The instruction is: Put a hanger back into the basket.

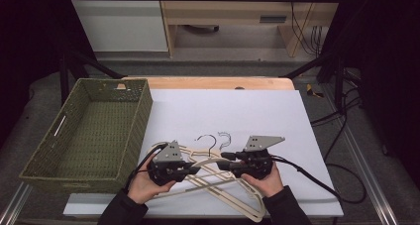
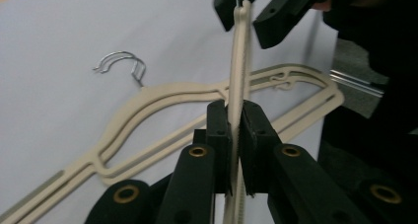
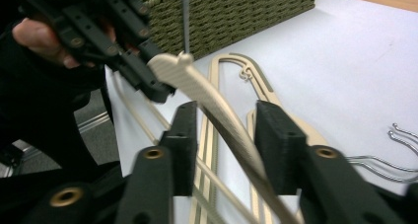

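Observation:
A cream plastic hanger (image 2: 239, 61) is lifted edge-on above the white sheet, and my left gripper (image 2: 235, 120) is shut on its arm. My right gripper (image 3: 231, 130) is open, its jaws standing on either side of the same hanger (image 3: 207, 93) without touching it. In the high view the left gripper (image 1: 190, 169) and right gripper (image 1: 223, 161) face each other near the table's front edge over a loose pile of hangers (image 1: 223, 185). Other cream hangers (image 2: 162, 98) lie flat on the sheet, their wire hooks (image 1: 214, 138) pointing away from me.
An empty green woven basket (image 1: 143, 111) stands on the left side of the table, close to the pile. The white sheet (image 1: 237, 111) covers the tabletop beyond the hangers. Cables trail off the right edge.

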The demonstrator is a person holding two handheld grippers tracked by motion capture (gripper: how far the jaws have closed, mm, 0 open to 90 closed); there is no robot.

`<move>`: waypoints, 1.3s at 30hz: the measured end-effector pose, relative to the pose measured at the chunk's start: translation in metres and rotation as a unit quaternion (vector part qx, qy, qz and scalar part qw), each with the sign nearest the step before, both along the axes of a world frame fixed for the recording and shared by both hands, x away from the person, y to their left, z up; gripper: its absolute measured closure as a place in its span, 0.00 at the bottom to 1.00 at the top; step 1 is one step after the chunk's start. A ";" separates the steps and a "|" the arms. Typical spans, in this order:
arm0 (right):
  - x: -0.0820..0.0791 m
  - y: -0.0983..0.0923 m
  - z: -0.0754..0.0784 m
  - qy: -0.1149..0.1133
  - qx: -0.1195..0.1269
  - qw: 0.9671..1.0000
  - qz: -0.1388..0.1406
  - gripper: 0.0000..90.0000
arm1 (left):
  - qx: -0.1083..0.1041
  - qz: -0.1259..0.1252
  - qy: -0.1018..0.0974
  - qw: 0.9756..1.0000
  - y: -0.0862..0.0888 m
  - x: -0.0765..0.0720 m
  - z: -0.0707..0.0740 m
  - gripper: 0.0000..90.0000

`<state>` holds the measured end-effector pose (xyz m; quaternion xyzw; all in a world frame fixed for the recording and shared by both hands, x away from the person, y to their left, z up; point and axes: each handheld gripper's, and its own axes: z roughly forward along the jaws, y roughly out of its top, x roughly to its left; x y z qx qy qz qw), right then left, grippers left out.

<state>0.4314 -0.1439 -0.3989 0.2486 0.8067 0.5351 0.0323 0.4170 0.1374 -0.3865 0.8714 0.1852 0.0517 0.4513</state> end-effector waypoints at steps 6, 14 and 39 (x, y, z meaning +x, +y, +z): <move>-0.002 -0.004 0.005 -0.025 0.005 0.999 -0.021 0.52 | -0.004 0.018 -0.010 1.000 0.000 -0.004 0.003 0.95; -0.006 -0.021 0.014 -0.066 0.013 0.995 -0.074 0.28 | -0.007 0.065 -0.032 0.997 0.007 -0.004 0.010 0.95; -0.004 -0.076 0.017 -0.070 0.030 0.978 -0.192 0.07 | -0.070 0.126 -0.088 0.986 0.056 -0.003 0.084 0.95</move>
